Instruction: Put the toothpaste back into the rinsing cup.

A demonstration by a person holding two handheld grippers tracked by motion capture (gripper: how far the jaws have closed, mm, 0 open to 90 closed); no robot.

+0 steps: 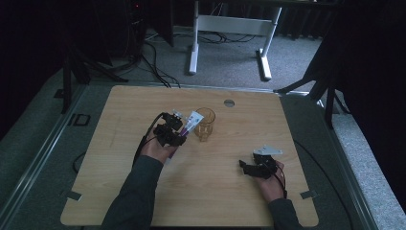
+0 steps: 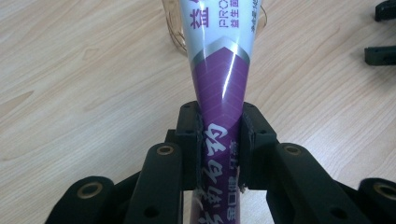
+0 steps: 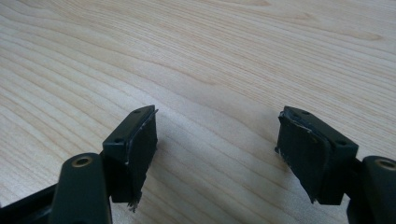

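The left claw (image 2: 219, 140) is clamped on a purple-and-white tube (image 2: 221, 84), both pads pressing its purple lower part. From the high view, the tube (image 1: 192, 120) slants up and to the right from the claw, its far end at or just over the rim of an amber glass cup (image 1: 206, 123). Whether the tip has entered the cup cannot be told. The cup stands upright on the wooden counter (image 1: 119, 191), slightly left of centre and towards the far side.

The right claw (image 3: 217, 144) stands released, jaws wide apart with bare counter between them, resting near the right near corner, well apart from the cup.

Judgement: the step in hand is placing the tube into the cup. The next move calls for tilting the tube more upright, lowering it inside, then releasing without tipping the cup.
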